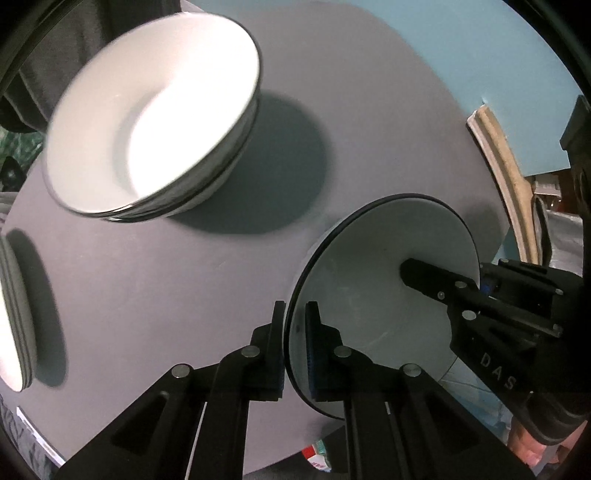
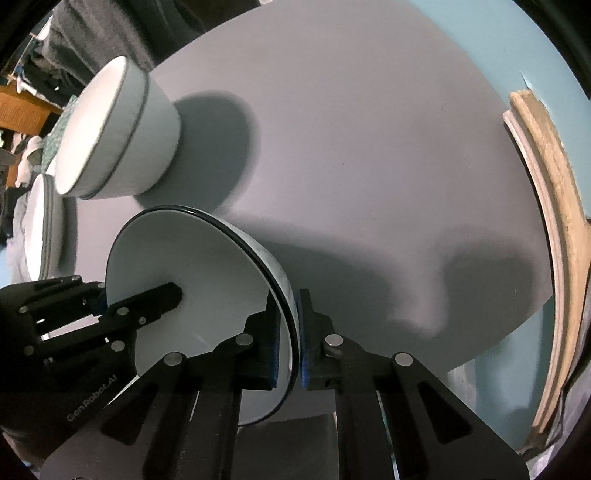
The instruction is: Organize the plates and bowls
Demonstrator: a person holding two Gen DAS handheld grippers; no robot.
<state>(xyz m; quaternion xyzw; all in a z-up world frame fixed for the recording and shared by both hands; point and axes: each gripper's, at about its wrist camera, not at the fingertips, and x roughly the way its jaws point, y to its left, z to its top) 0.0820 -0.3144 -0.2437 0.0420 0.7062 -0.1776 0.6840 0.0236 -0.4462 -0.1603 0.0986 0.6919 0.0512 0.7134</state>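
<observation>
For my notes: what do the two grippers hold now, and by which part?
Both hold one white bowl by its rim: left gripper on one side, right gripper on the opposite side.

round grey counter [image 2: 369, 129], matte, filling most of both wrist views; soft dark shadows lie across its surface, so the light falls from above. beyond its far edge, ahead of the tool, a pale blue-green floor or wall [image 2: 498, 44]; which of the two cannot be told. to the right, a curved beige moulded trim [image 2: 554, 221], seen also in the left view [image 1: 498, 155]. far left, wooden furniture [image 2: 22, 107] and dark hanging cloth [image 2: 110, 33].
</observation>
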